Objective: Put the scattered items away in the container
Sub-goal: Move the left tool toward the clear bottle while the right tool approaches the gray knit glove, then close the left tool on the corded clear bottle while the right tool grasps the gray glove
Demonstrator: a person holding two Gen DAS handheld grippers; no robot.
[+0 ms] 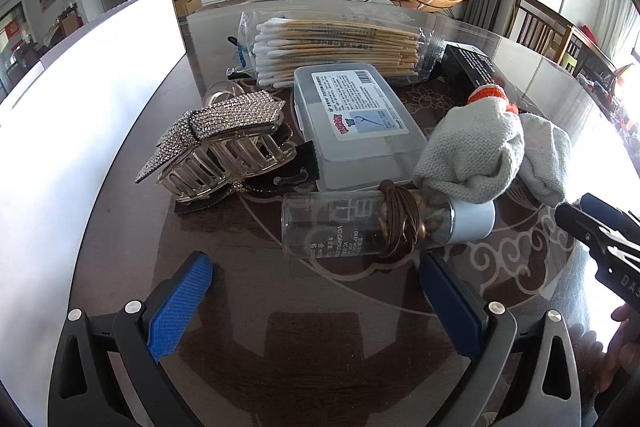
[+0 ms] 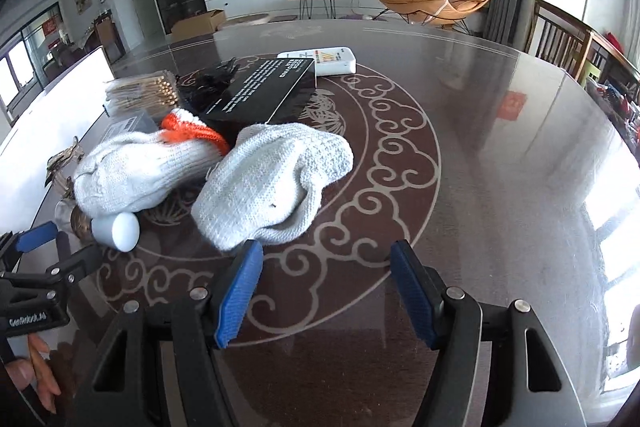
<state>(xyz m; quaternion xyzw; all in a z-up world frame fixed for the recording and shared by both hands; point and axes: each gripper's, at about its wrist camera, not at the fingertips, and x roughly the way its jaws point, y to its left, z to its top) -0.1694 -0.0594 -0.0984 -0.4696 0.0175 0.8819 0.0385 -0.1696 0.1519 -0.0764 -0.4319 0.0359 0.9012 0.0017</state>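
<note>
My left gripper (image 1: 316, 267) is open and empty, just in front of a clear bottle (image 1: 352, 227) with a white cap that lies on its side, a brown hair tie (image 1: 400, 223) around it. Behind it lie a rhinestone hair claw (image 1: 220, 143), a clear plastic case (image 1: 356, 123), a bag of cotton swabs (image 1: 336, 47), a black box (image 1: 476, 63) and two grey knit gloves (image 1: 480, 151). A white container (image 1: 80, 99) stands at the left. My right gripper (image 2: 326, 271) is open and empty, just short of the nearer glove (image 2: 272, 187). The other glove (image 2: 132, 171) has an orange cuff.
The dark glass-topped table (image 2: 480, 147) has a swirl pattern. A white packet (image 2: 332, 61) lies behind the black box (image 2: 264, 91). The left gripper (image 2: 40, 259) shows at the left edge of the right wrist view. Wooden chairs (image 2: 568, 39) stand beyond the far right edge.
</note>
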